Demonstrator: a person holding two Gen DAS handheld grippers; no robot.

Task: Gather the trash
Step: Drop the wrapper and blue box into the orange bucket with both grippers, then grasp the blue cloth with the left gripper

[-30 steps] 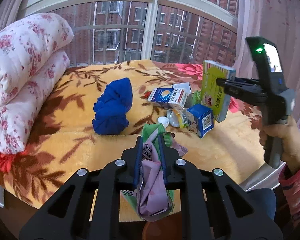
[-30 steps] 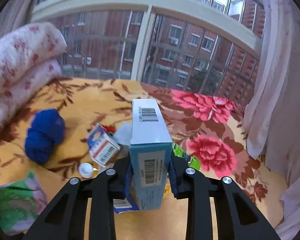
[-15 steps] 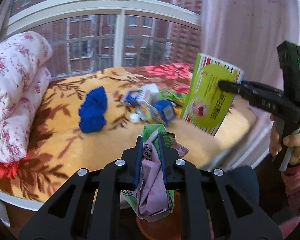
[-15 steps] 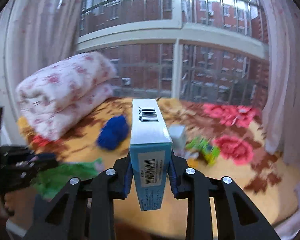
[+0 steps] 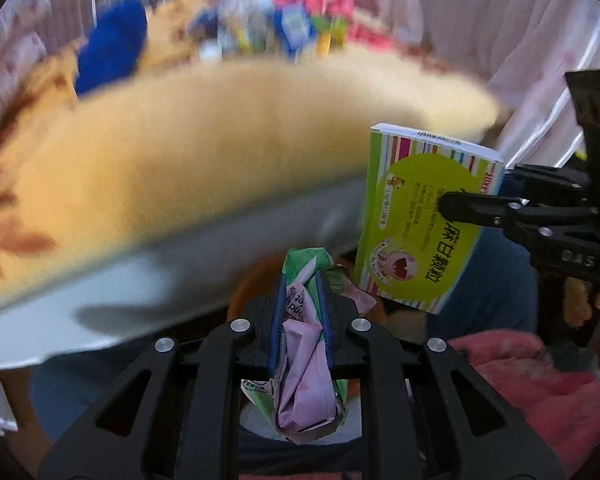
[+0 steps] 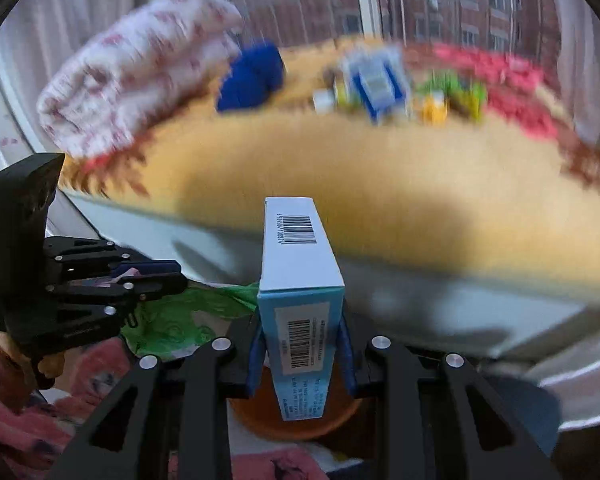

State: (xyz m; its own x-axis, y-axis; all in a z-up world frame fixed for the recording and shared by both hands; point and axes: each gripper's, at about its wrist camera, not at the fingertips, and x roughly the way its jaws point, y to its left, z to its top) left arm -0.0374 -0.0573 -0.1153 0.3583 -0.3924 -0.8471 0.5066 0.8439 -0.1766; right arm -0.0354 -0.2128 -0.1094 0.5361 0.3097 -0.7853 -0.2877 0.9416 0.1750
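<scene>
Motion blur smears the bed [image 6: 380, 184] and the leftover trash [image 6: 380, 80] by the window; only colours read there, beside a blue bundle [image 6: 252, 76] and a rolled floral quilt [image 6: 132, 72]. The left gripper [image 5: 302, 300] has its fingers clamped on a crumpled green and pink wrapper [image 5: 304, 360]. The right gripper [image 6: 300, 344] has its fingers pressed on an upright light blue box [image 6: 298, 264]. Below both, an orange bin [image 6: 296, 420] is largely hidden behind the gripped items.

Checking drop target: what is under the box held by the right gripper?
Under the box shows part of an orange round container; the box and fingers hide its inside.
</scene>
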